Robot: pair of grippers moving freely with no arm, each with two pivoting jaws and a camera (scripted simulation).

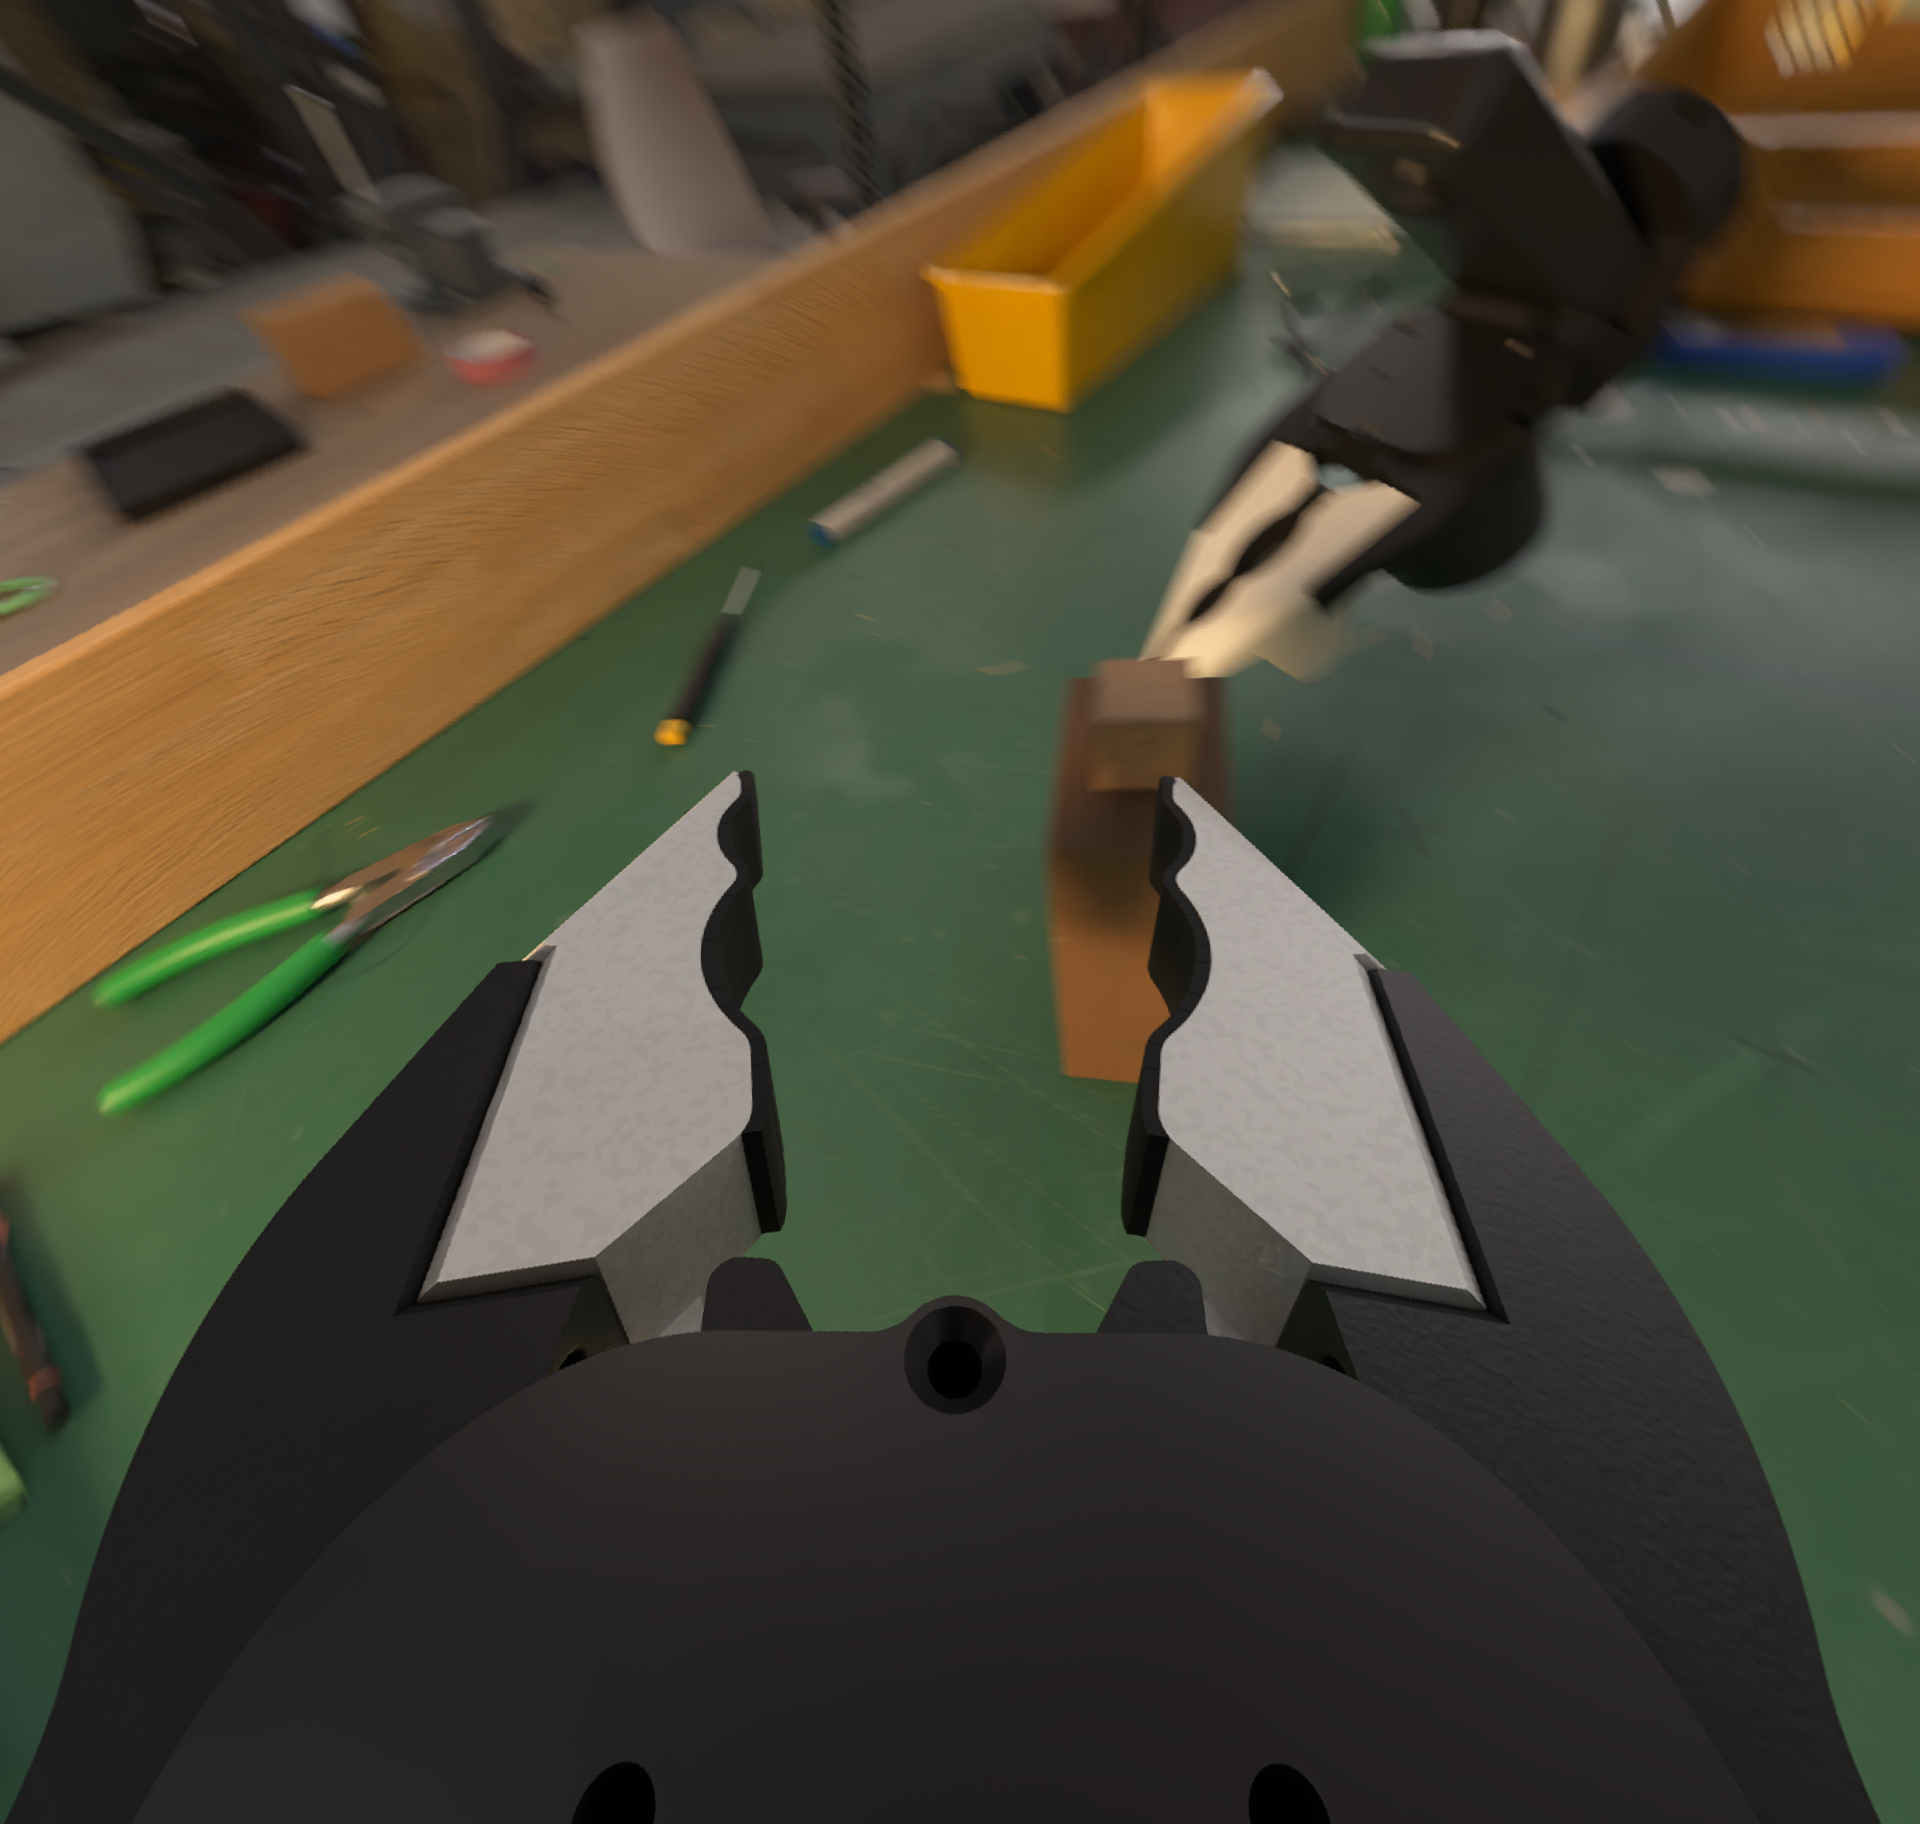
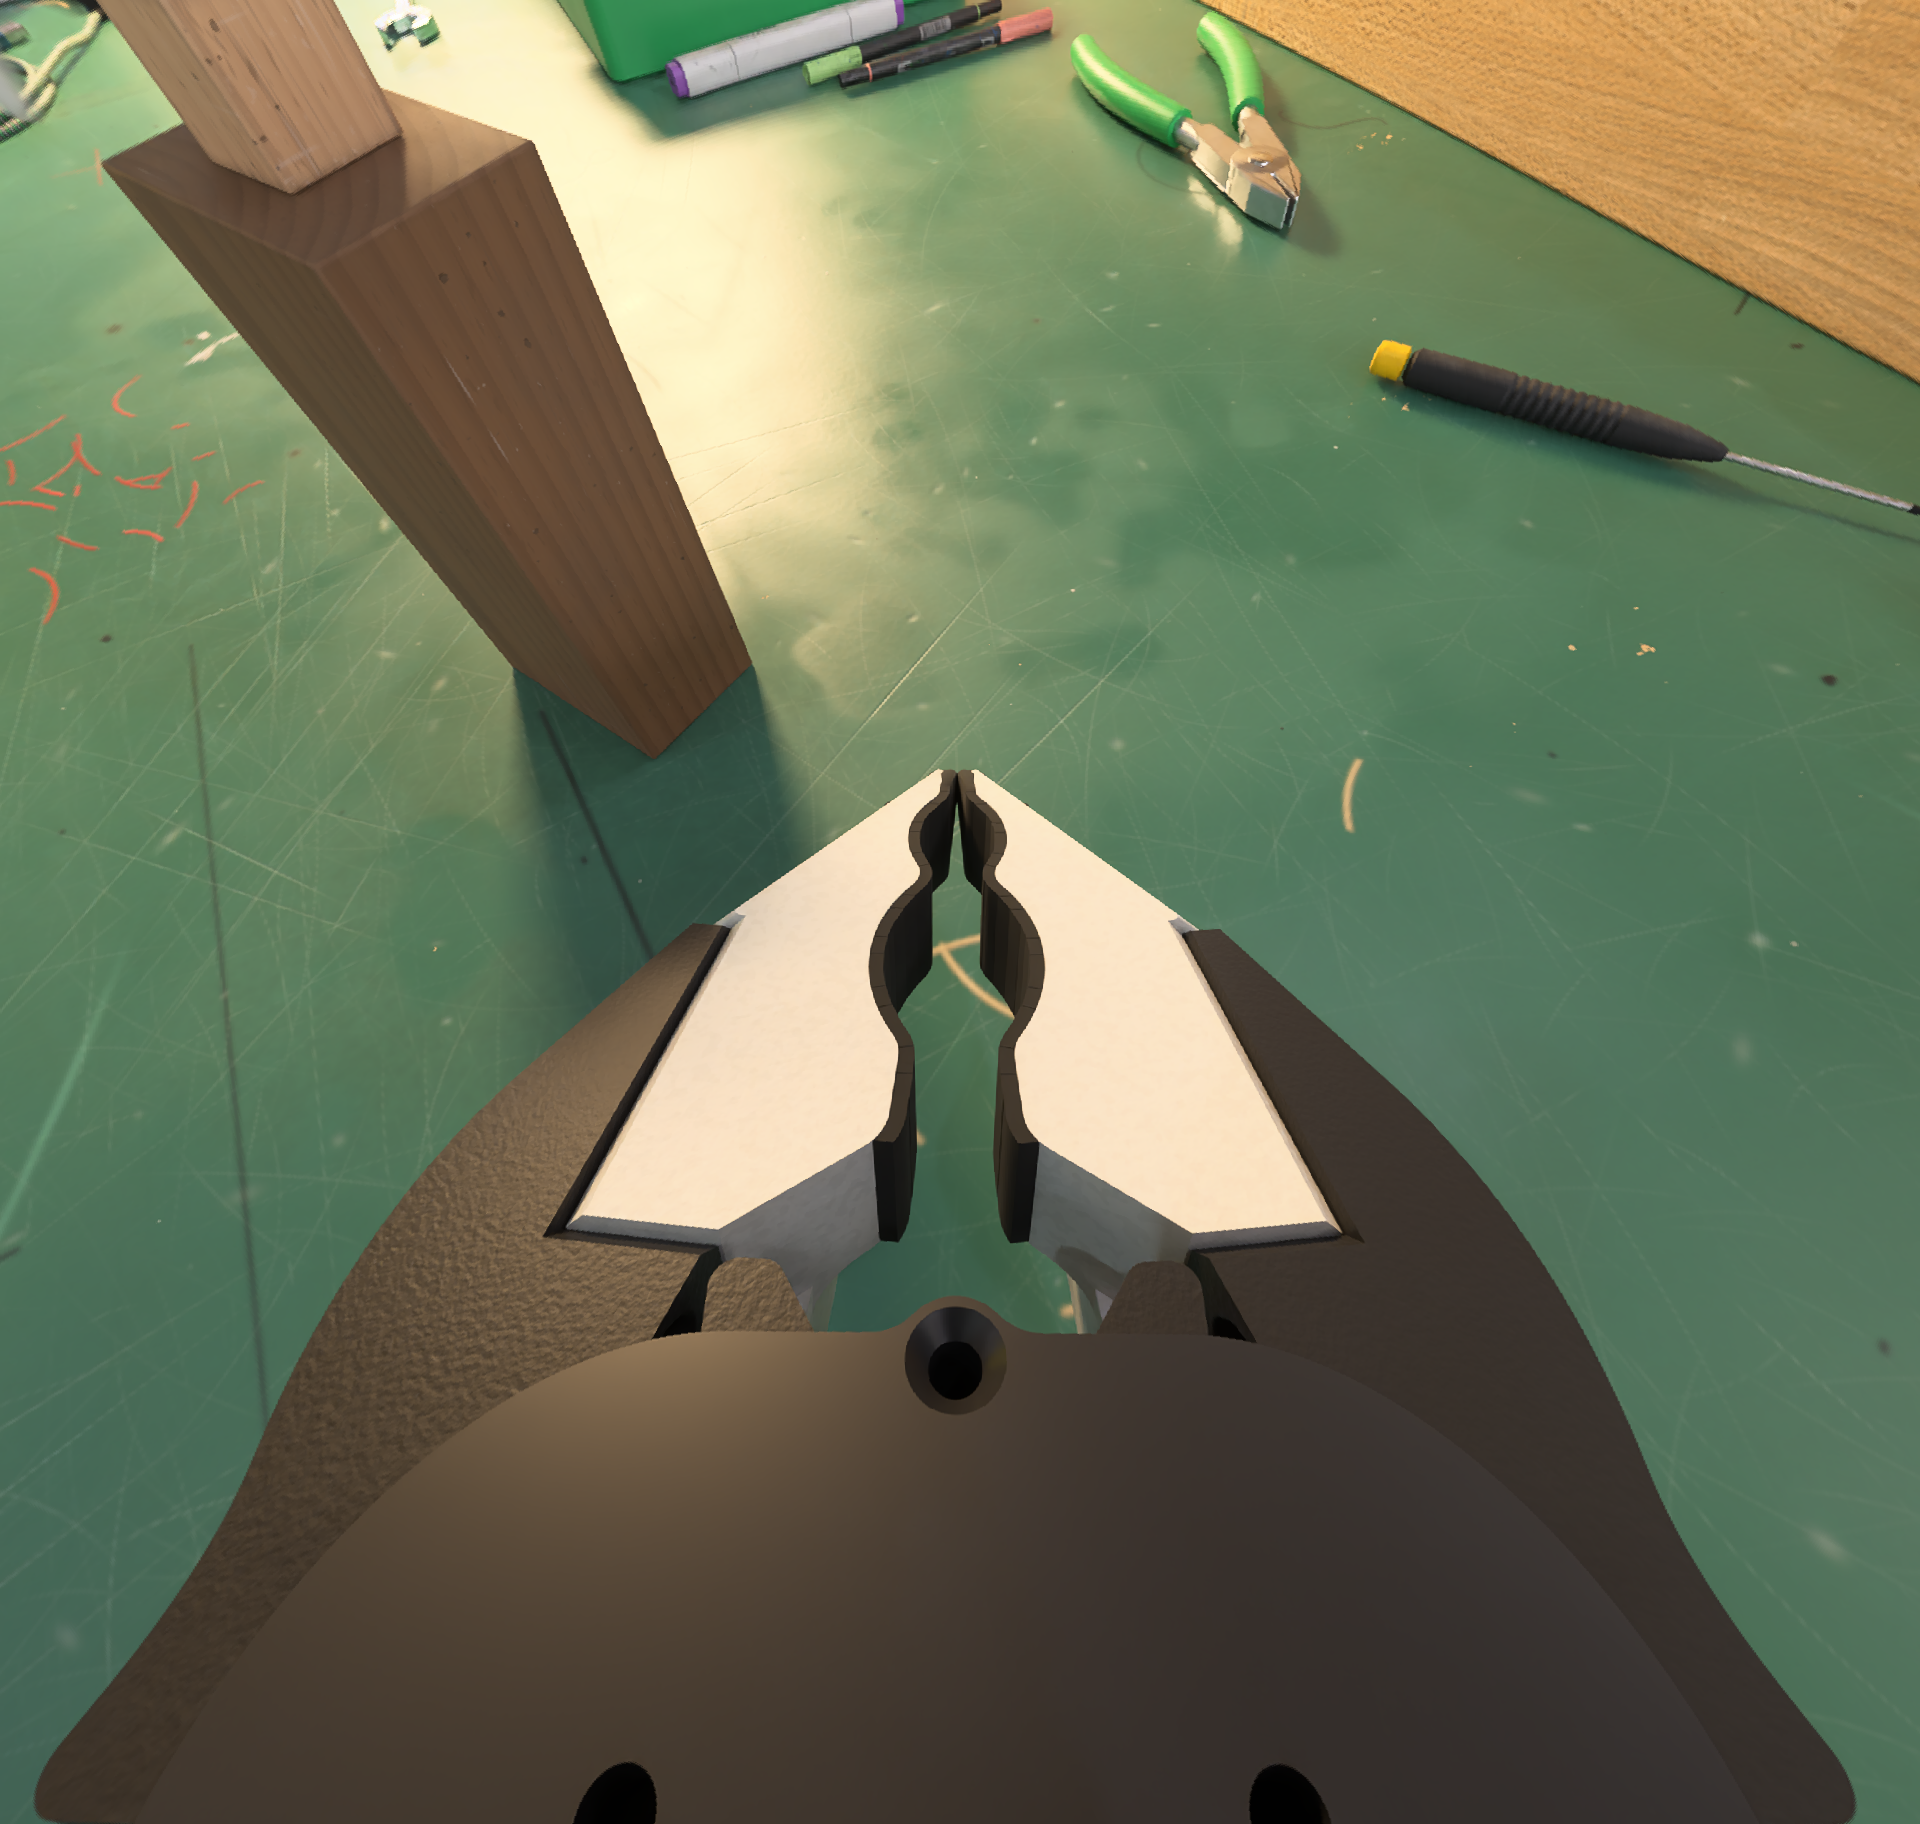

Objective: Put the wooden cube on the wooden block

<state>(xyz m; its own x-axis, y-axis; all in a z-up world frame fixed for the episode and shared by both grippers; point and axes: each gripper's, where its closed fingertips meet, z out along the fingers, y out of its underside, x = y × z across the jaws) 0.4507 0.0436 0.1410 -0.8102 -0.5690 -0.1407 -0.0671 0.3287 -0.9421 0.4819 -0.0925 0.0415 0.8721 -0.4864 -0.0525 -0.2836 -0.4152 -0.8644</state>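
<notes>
The small pale wooden cube (image 2: 241, 49) is seated on the tall dark-brown wooden block (image 2: 457, 424). It is judged light, rigid and easily toppled; opposite flat faces should be gripped. The left gripper (image 1: 956, 787) is spread apart, empty; the right gripper (image 2: 956, 777) is closed, empty, beside the block's base.

The left wrist view looks low along the green bench (image 1: 1558, 943) beside the wooden back edge (image 1: 312, 631), close behind the wooden block (image 1: 1091, 943). The right wrist view looks steeply down from the opposite end, near the block (image 2: 499, 444). Both share block, pliers (image 2: 1195, 112) and screwdriver (image 2: 1558, 408).
</notes>
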